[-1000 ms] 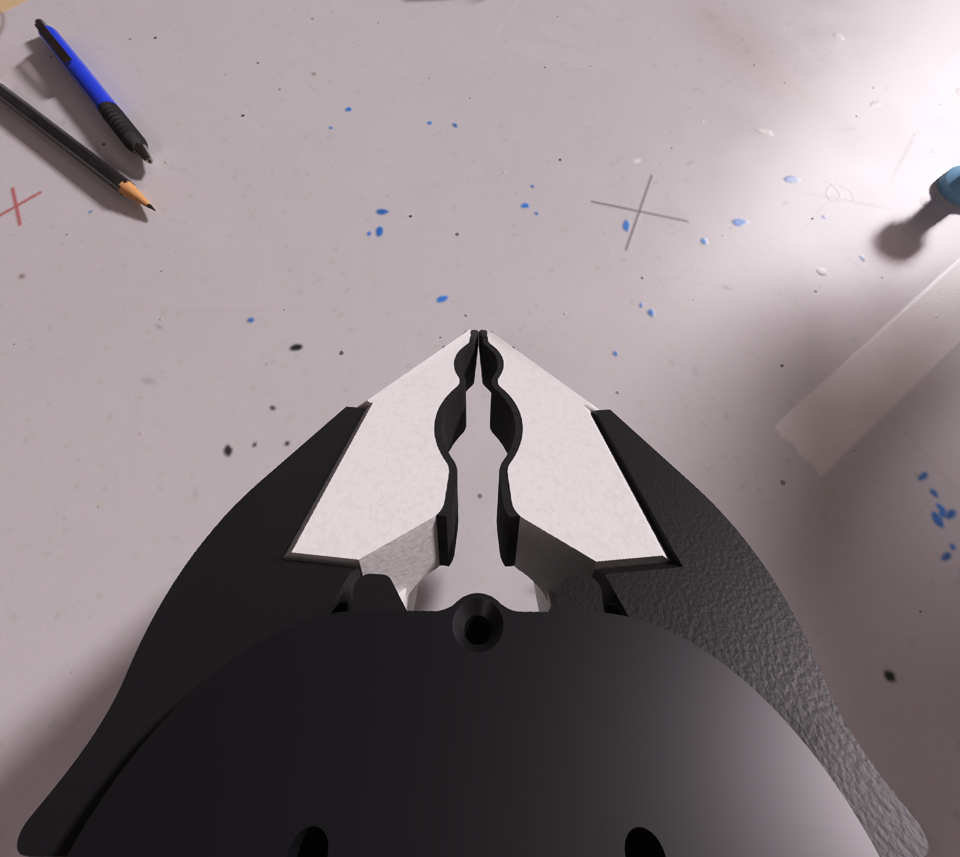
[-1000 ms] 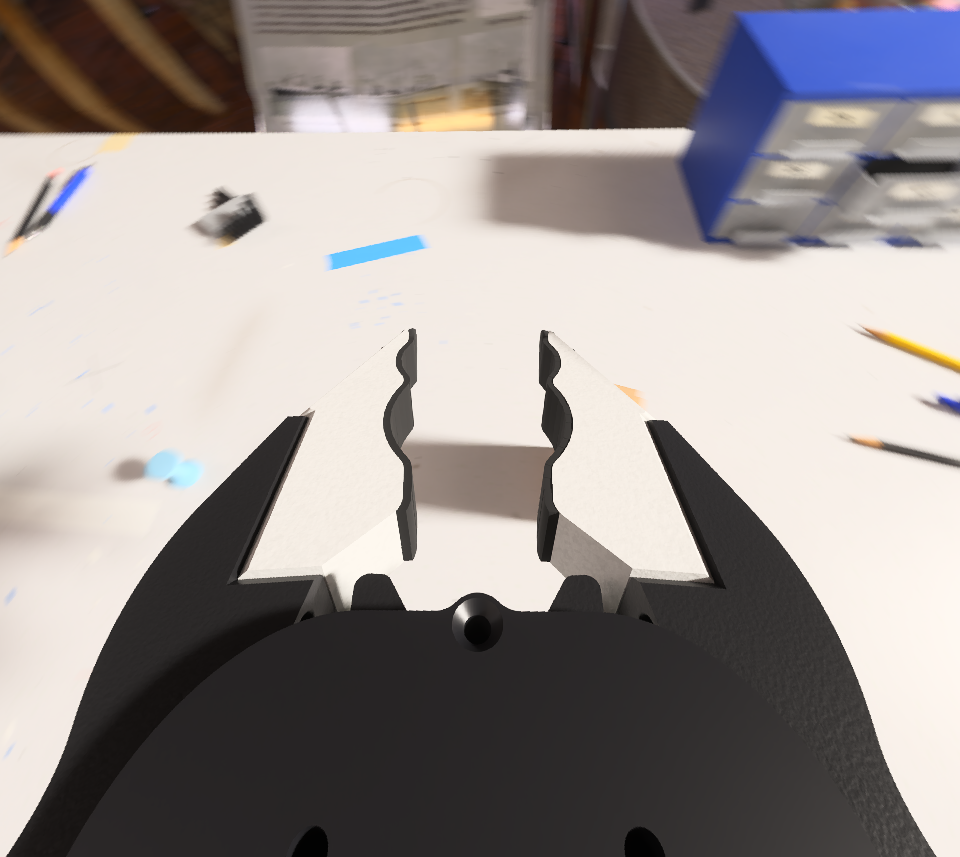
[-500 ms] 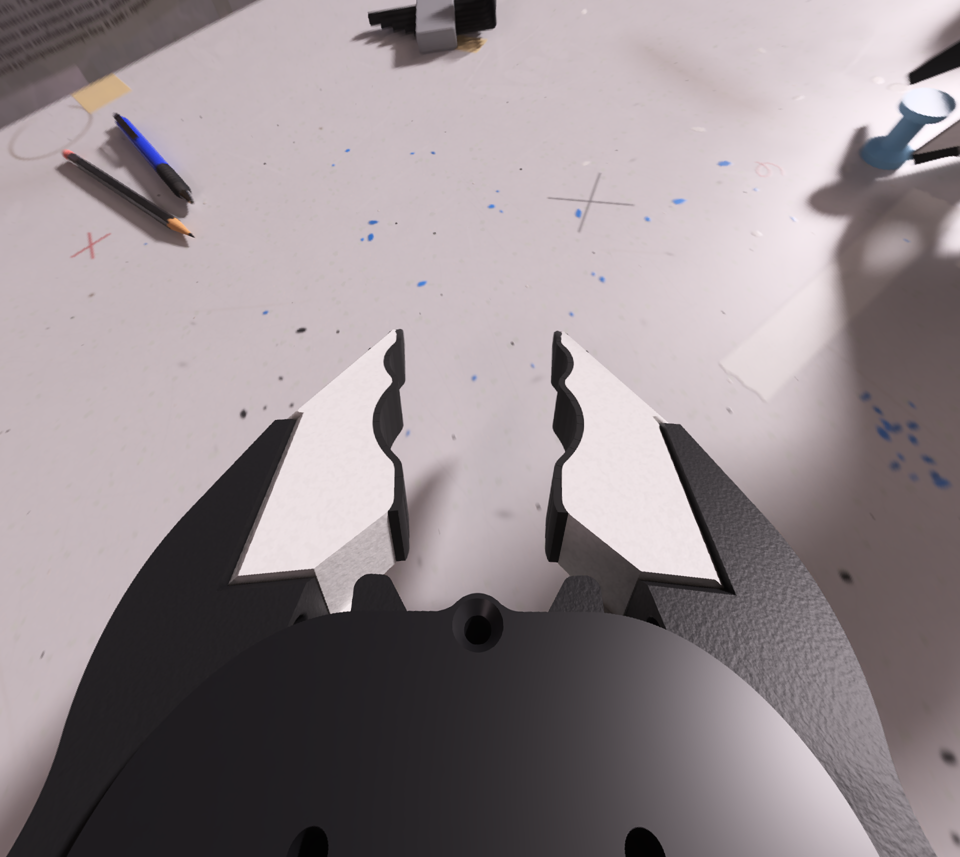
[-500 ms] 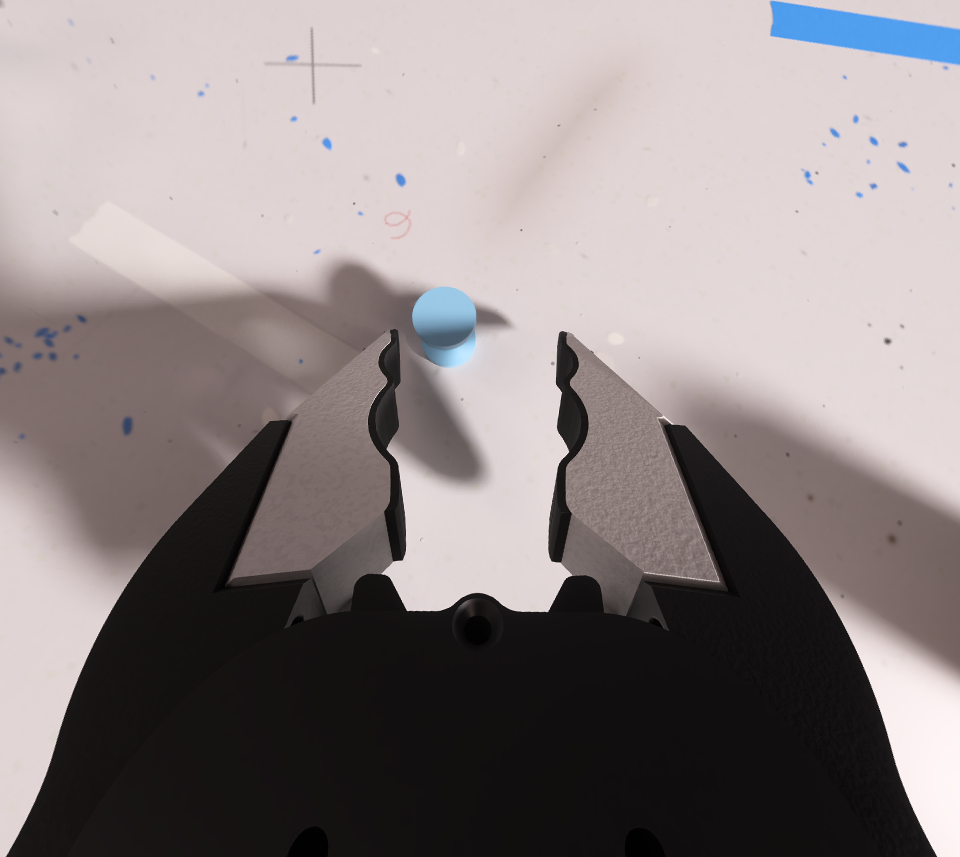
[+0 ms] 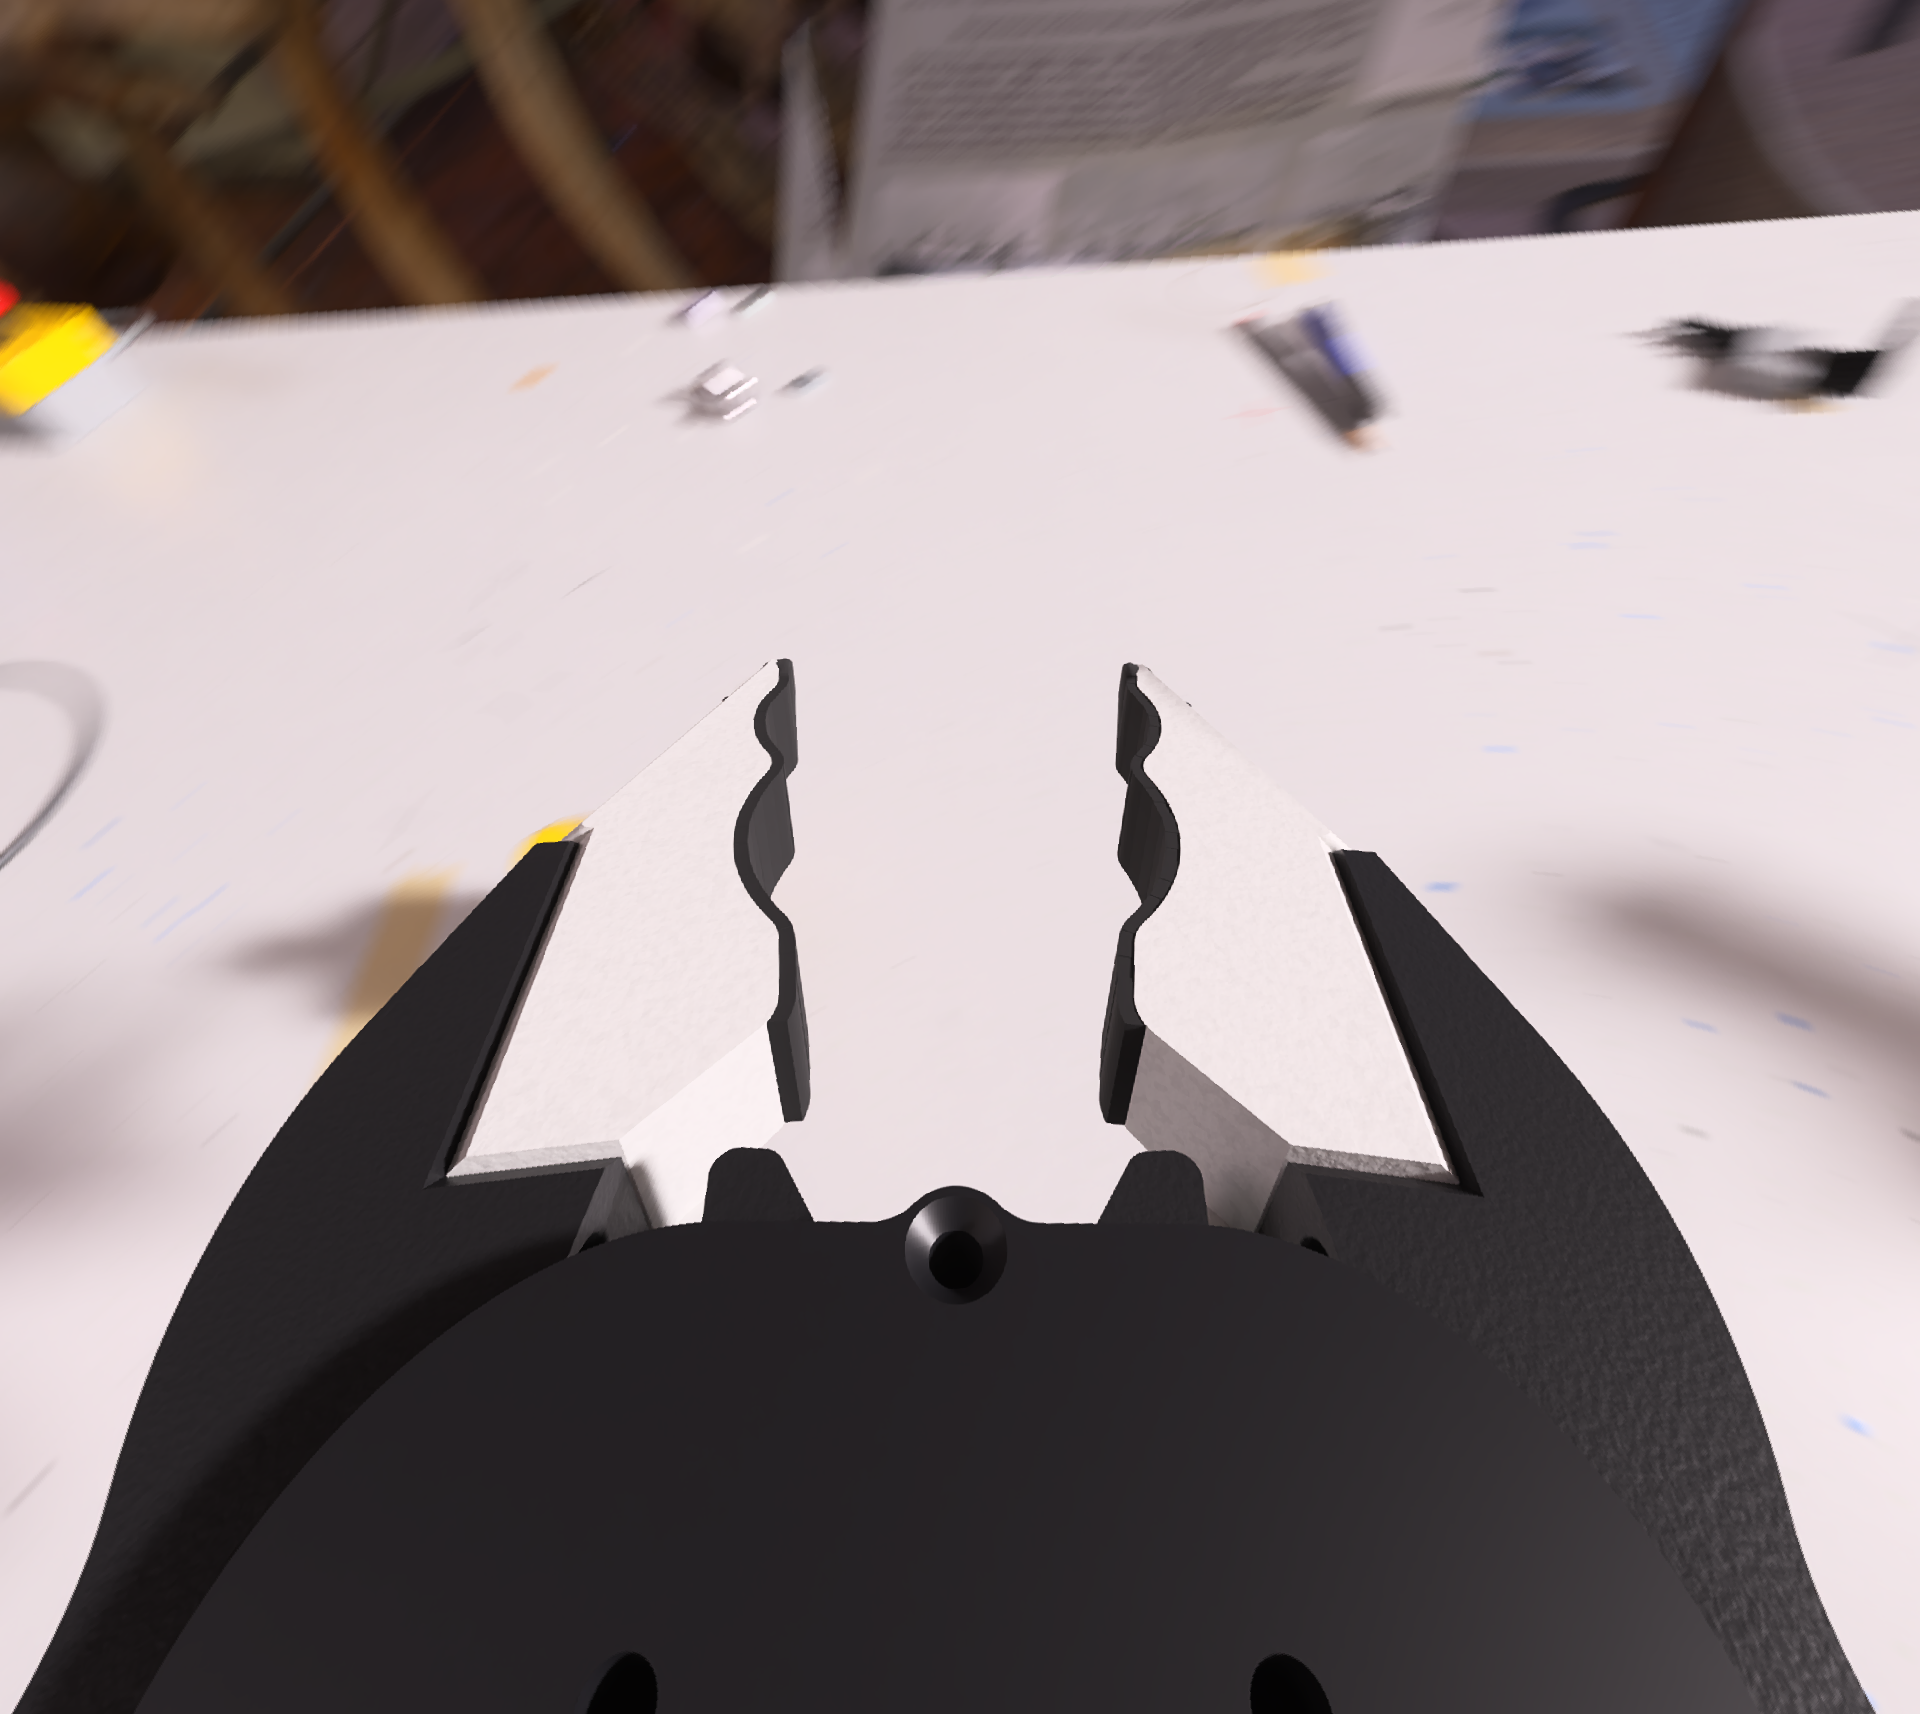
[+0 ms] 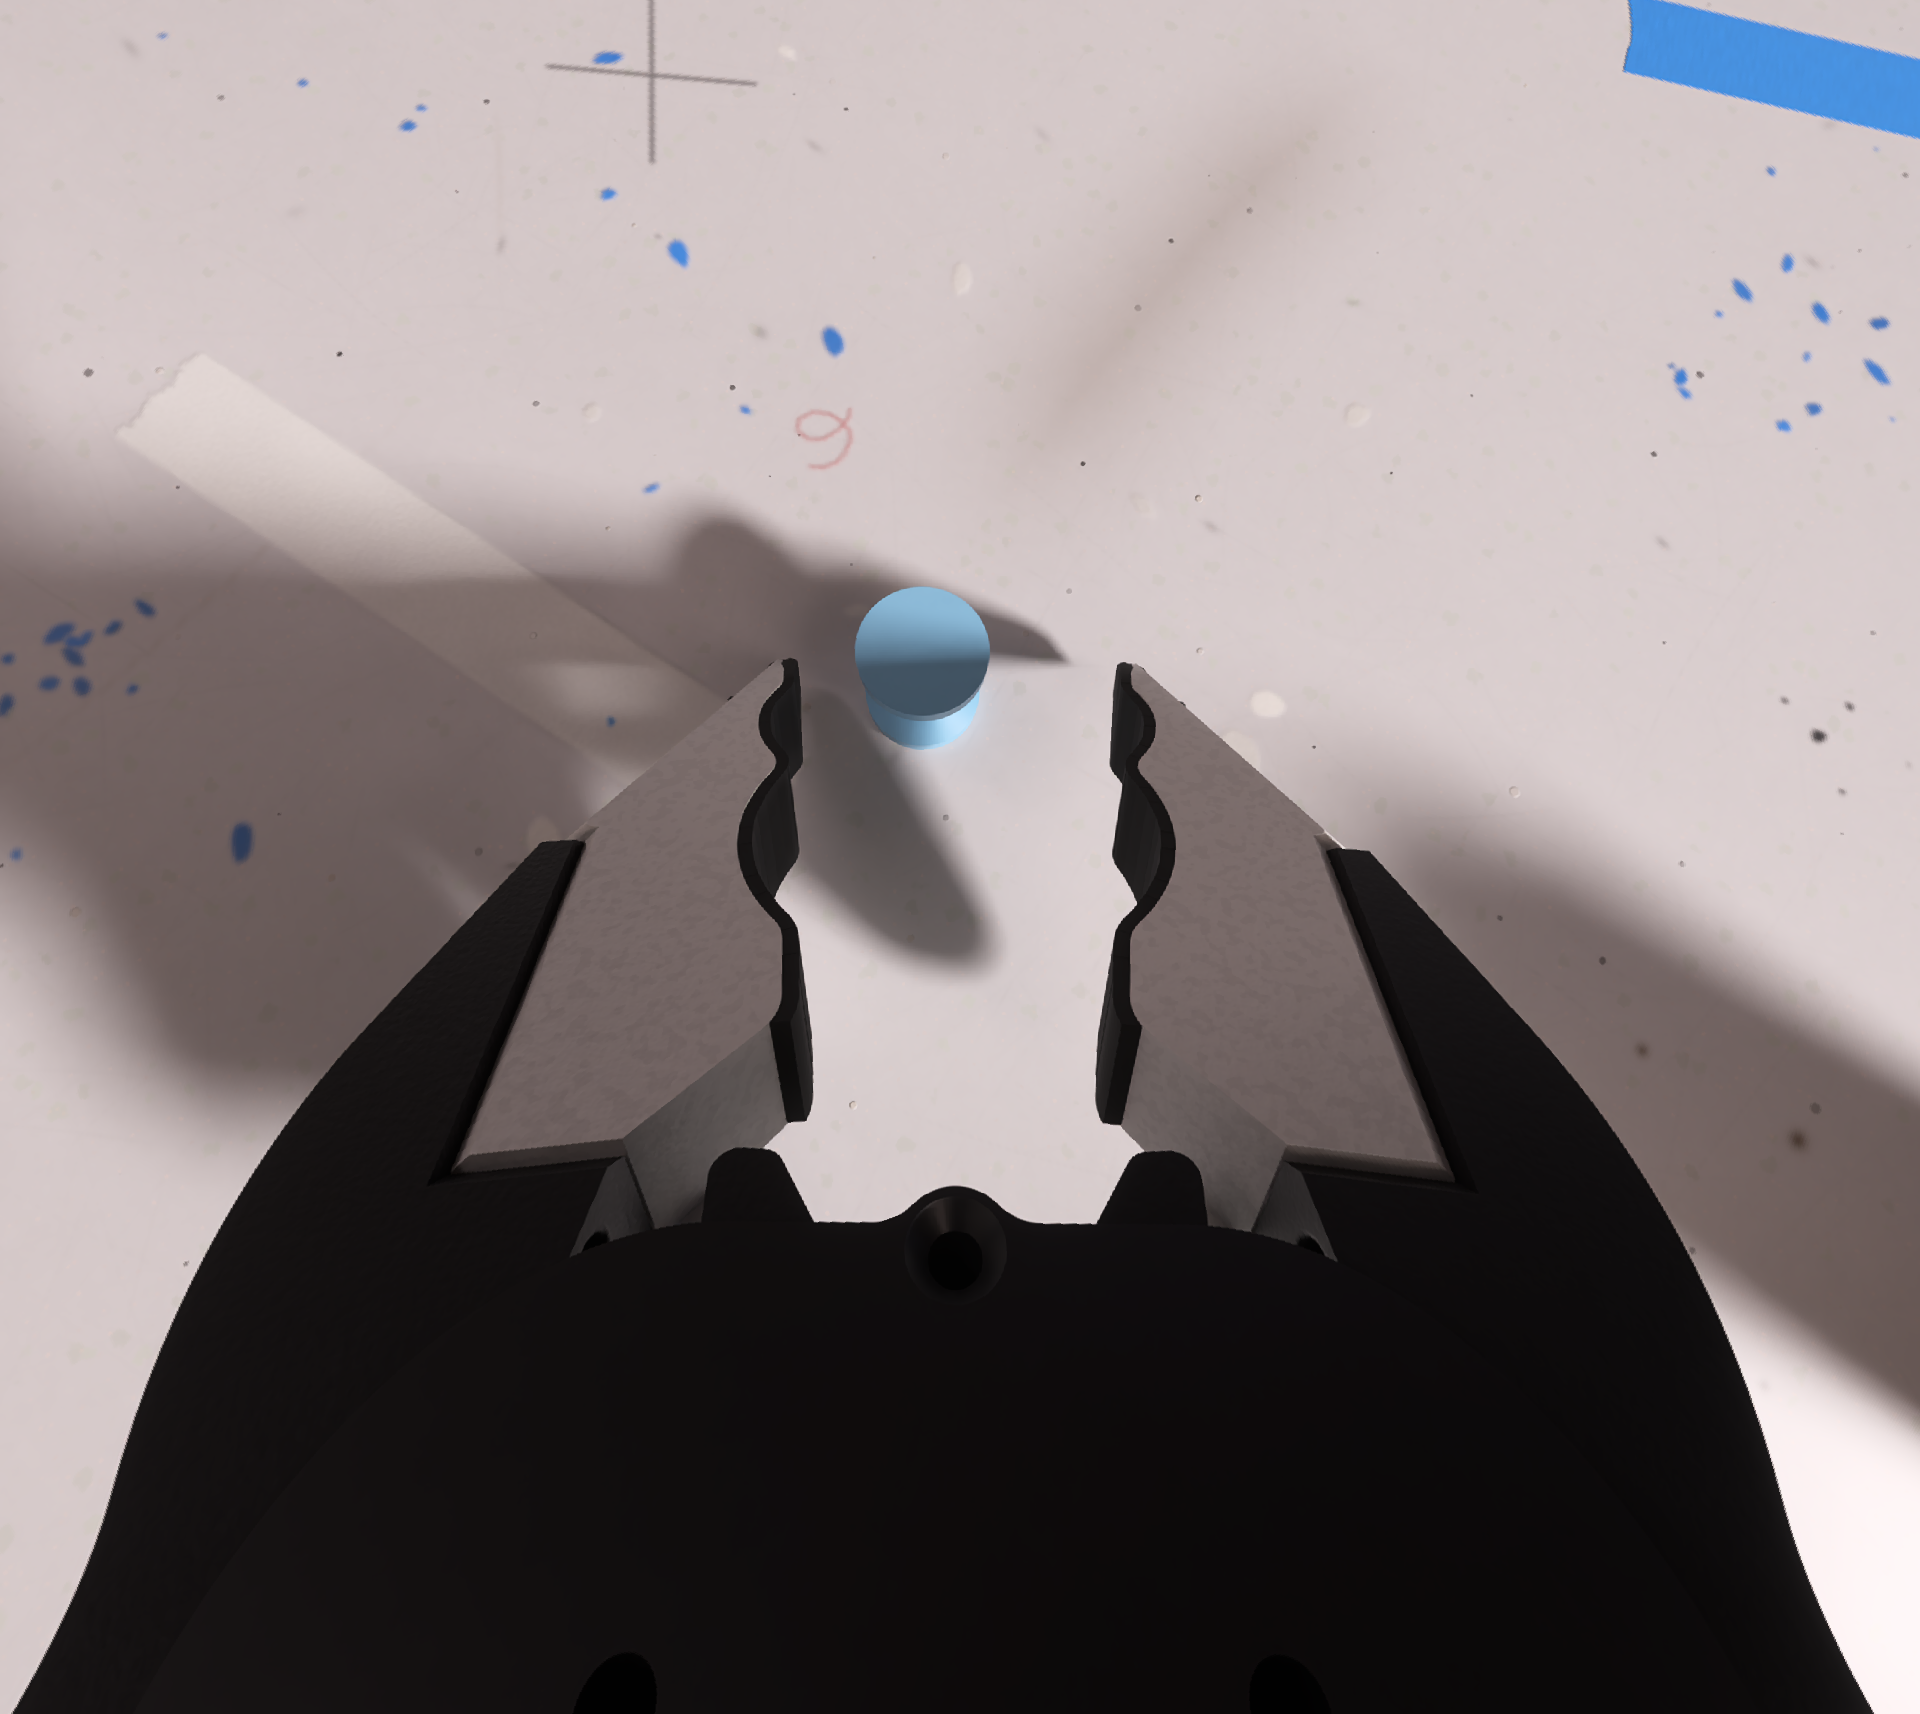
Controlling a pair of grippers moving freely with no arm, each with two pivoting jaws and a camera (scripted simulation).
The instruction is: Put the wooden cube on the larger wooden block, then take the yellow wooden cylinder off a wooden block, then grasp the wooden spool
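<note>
In the right wrist view a light blue spool stands upright on the white table. It sits at the level of my right gripper's fingertips, a little left of centre between them. The right gripper is open and touches nothing. In the left wrist view my left gripper is open and empty above the table, and the picture is blurred. A blurred yellow piece lies just left of the left finger; I cannot tell what it is. No wooden cube or blocks show in either view.
Right wrist view: a blue tape strip at the far right, a clear tape strip to the left, a pencilled cross. Left wrist view: pens, a black tool set, a small metal piece and a yellow object near the far edge.
The left gripper went from shut to open, then swung up from facing the table to looking across it. The right gripper tipped down over the spool and has held there.
</note>
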